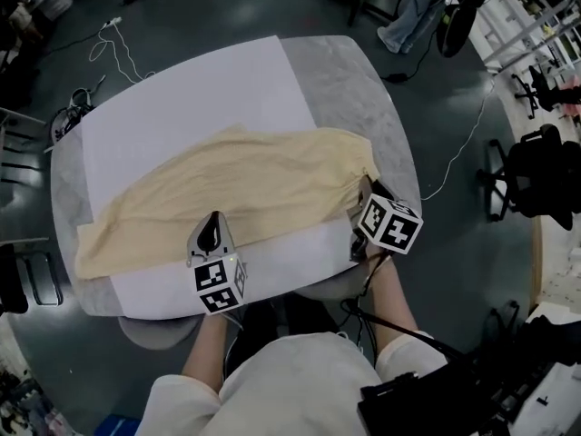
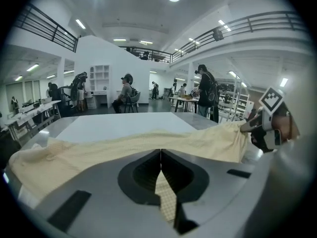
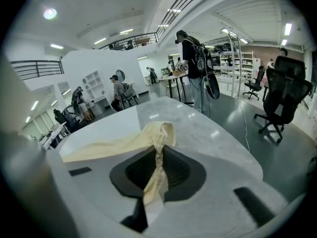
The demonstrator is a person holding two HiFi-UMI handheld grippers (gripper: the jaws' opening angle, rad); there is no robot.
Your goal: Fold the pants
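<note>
Pale yellow pants (image 1: pixel 236 189) lie spread across a white sheet (image 1: pixel 200 98) on the round grey table (image 1: pixel 363 89). My left gripper (image 1: pixel 212 227) is at the near edge of the cloth, and in the left gripper view its jaws (image 2: pixel 160 157) are shut on a fold of the pants (image 2: pixel 124 148). My right gripper (image 1: pixel 362 198) is at the cloth's right end. In the right gripper view it (image 3: pixel 158 155) is shut on a bunched strip of the pants (image 3: pixel 157 133), lifted off the table. The right gripper (image 2: pixel 265 125) also shows in the left gripper view, pulling the cloth up.
Black office chairs (image 1: pixel 536 180) stand on the floor to the right. A white cable (image 1: pixel 113 48) lies on the floor at the far left. People sit and stand at desks in the background (image 2: pixel 126 93). The table edge is just in front of the person's body.
</note>
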